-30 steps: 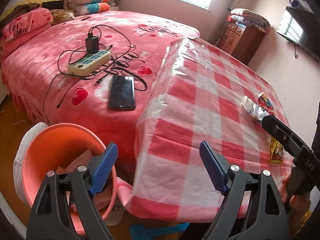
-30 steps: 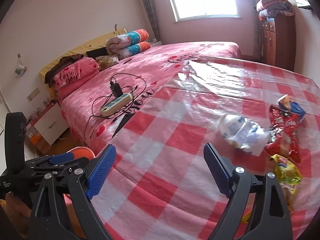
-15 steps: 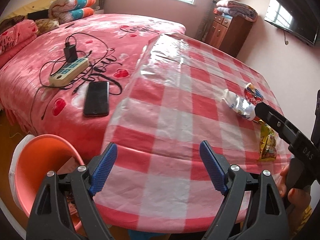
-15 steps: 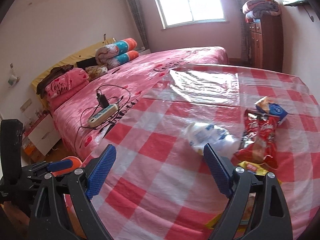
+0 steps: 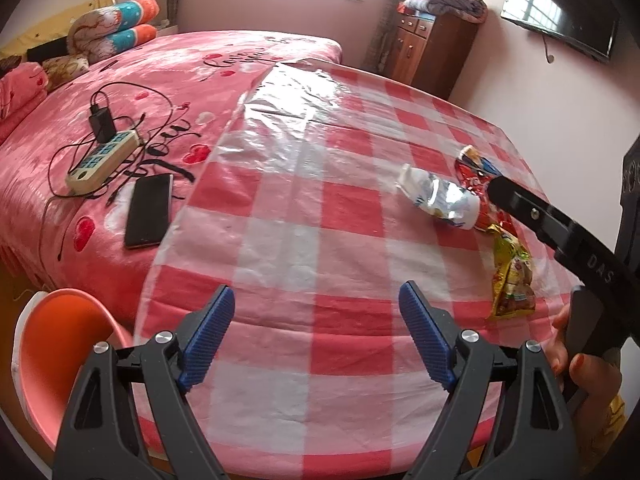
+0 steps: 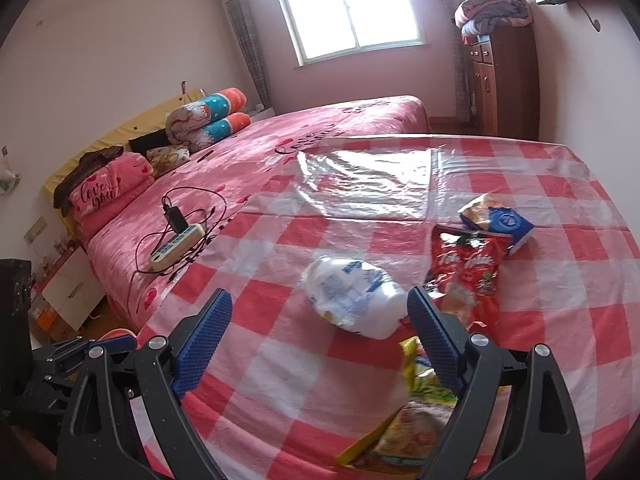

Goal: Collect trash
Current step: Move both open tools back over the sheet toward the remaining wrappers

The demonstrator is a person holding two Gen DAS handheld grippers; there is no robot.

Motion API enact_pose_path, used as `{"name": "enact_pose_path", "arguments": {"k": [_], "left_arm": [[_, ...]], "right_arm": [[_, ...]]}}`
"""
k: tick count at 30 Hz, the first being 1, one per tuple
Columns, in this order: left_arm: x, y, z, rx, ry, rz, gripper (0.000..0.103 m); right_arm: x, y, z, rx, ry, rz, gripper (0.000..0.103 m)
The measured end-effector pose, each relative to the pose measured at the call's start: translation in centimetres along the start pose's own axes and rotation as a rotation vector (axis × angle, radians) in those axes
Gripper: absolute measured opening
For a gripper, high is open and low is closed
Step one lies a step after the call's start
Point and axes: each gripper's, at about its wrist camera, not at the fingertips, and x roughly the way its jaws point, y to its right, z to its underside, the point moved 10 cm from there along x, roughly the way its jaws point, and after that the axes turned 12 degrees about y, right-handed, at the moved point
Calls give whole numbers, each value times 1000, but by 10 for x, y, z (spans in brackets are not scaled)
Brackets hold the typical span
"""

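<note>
Both views have slid across since a second ago: more of the checked worktop [image 5: 320, 216] shows, and the trash looks closer. A big pink bed [image 5: 168, 92] sits beside the worktop; its blanket [image 6: 100, 192] says "love you". An orange bin [image 5: 60, 356] stands on the floor by the worktop's corner.

The left gripper [image 5: 316, 332] hangs over bare checked cloth, its blue pads wide apart with nothing between them. The right gripper [image 6: 320, 330] is wide apart too, and the crumpled white bag [image 6: 352, 296] lies just past its tips, not touched.

Beside that bag lies a red snack bag [image 6: 468, 276]; its writing may say "Tiki", but it is creased. A yellow wrapper [image 6: 404, 428] lies under the right pad. A small blue and orange pack [image 6: 496, 220] lies farther back. On the bed are a power strip [image 5: 100, 160] and a phone [image 5: 148, 210].
</note>
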Motion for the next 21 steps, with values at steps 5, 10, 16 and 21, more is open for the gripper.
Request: {"name": "enact_pose_path", "arguments": {"k": [5, 10, 16, 21], "left_arm": [[4, 16, 1, 25, -9, 18, 85], [7, 28, 1, 40, -16, 34, 85], [10, 43, 2, 65, -23, 52, 85], [13, 54, 3, 80, -31, 66, 85]], "right_arm": [[0, 16, -2, 5, 4, 32, 88], [-1, 28, -6, 1, 17, 59, 88], [-2, 44, -9, 19, 21, 87, 88], [-3, 58, -9, 25, 18, 119, 88]]}}
